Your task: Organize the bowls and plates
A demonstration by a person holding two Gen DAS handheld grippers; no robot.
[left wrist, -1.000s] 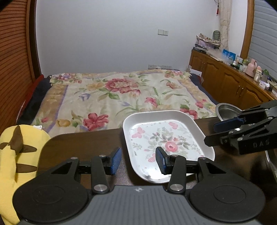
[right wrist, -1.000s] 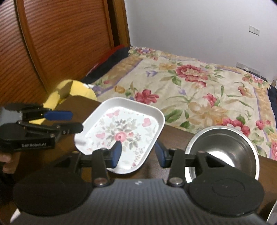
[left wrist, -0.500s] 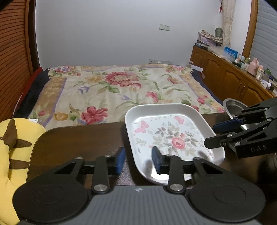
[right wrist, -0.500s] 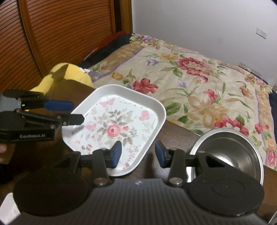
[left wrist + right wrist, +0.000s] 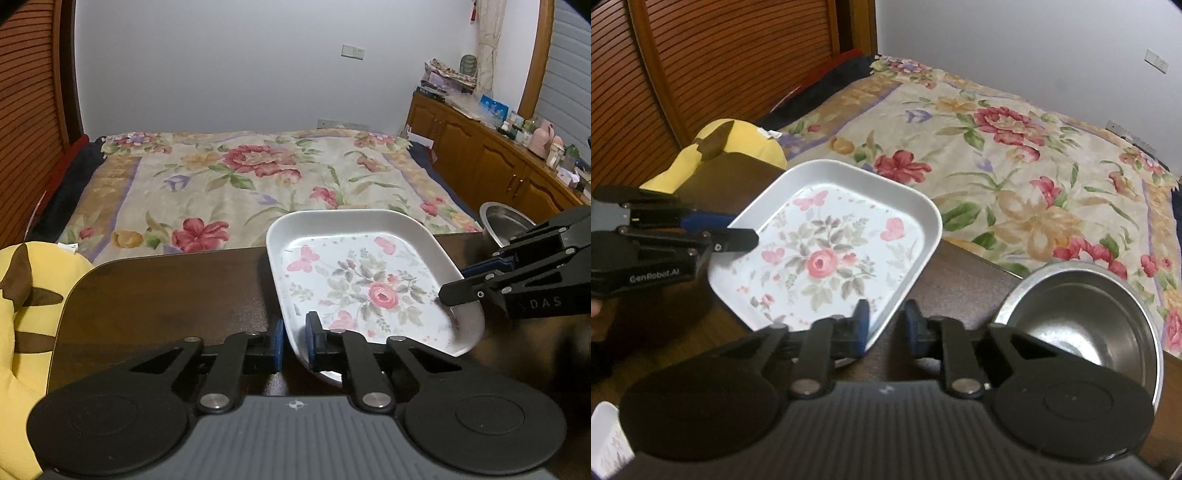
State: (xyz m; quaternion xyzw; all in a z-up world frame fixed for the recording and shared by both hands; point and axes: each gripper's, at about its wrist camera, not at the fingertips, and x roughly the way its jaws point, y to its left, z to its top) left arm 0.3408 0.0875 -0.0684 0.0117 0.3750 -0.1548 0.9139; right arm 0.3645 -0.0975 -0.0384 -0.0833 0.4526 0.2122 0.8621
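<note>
A white rectangular plate with a floral print (image 5: 369, 288) lies on the dark wooden table (image 5: 166, 295); it also shows in the right wrist view (image 5: 831, 254). My left gripper (image 5: 294, 341) has closed on the plate's near left rim. My right gripper (image 5: 884, 325) straddles the plate's opposite rim, jaws narrowed with a small gap. It shows from the side in the left wrist view (image 5: 458, 284). A steel bowl (image 5: 1082, 317) stands on the table to the right of the plate.
A yellow and brown plush toy (image 5: 22, 295) lies at the table's left end. A bed with a floral cover (image 5: 258, 184) lies beyond the table's far edge. A wooden cabinet (image 5: 498, 162) with clutter lines the right wall.
Both grippers moved in onto the plate's opposite rims. The left jaws closed from wide open onto the rim. The right jaws narrowed a little around the other rim.
</note>
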